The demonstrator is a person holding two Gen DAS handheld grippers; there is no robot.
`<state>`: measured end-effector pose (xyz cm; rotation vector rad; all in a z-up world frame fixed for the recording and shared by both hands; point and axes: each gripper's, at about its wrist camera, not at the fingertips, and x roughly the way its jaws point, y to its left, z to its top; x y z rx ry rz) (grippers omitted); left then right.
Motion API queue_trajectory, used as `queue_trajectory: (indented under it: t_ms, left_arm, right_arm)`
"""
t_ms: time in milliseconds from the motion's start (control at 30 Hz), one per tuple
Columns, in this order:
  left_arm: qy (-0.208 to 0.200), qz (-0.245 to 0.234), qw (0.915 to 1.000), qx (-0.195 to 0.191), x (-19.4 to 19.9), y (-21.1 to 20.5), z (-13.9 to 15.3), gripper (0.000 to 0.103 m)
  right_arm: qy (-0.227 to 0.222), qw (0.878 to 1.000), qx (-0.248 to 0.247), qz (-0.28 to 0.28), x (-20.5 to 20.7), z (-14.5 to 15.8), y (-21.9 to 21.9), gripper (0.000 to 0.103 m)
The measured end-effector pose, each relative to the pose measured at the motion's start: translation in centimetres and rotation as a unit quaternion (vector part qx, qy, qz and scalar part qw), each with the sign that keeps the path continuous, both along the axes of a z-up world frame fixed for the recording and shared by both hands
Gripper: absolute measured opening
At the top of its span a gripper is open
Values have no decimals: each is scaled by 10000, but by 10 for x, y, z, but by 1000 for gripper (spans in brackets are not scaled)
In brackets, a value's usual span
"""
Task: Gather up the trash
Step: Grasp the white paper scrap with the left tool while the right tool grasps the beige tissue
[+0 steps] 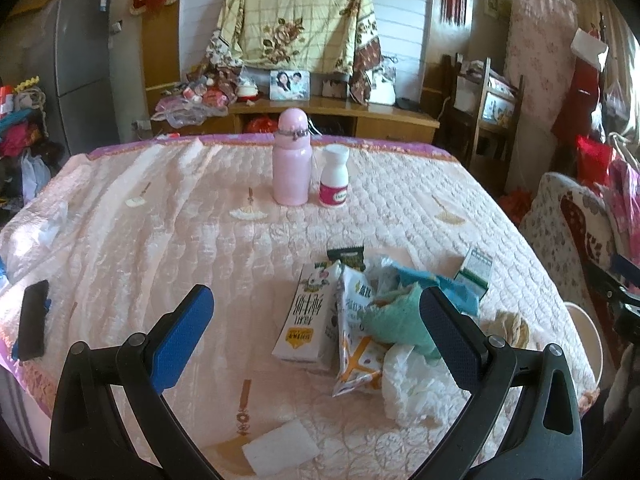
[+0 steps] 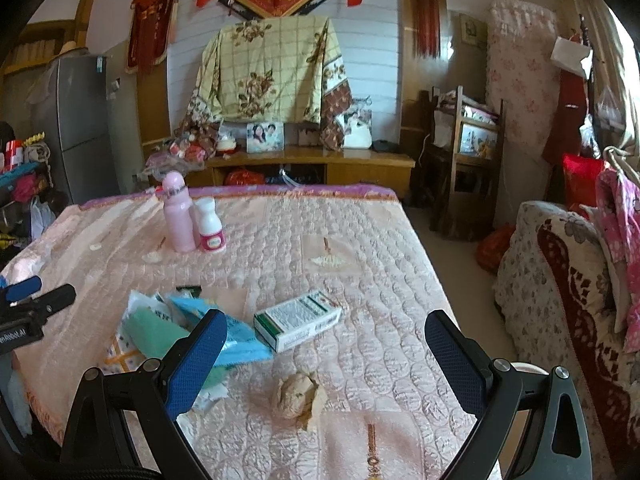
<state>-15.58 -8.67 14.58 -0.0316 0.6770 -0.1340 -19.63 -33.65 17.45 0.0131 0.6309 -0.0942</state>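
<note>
Trash pile litters the quilted bed as left gripper and right gripper hover above, jaws wide and empty

Trash pile lying mid-bed; carton at its left, box right, two bottles standing behind.

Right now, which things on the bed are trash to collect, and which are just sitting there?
Trash: milk carton, snack wrapper, crumpled tissue, paper wad, green box.

Lying about: pink bottle, white bottle, black phone.
</note>
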Motion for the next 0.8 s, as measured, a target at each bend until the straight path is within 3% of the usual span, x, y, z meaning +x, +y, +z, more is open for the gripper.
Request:
queue_trajectory:
  t_ms: [333,500,800]
  left_arm:
    - [595,-19,9982,-60,19,35,-16,102]
    - [1032,-362,9940,-97,10,45,-33,102]
    - [1569,-839,9831,439,-24,44,-77,102]
  right_arm:
    - [561,9980,154,260,10,-32,-12,94]
    - [805,9953,167,502,9,-46,-11,92]
    - [1207,9891,279,794,14,-75,-11,88]
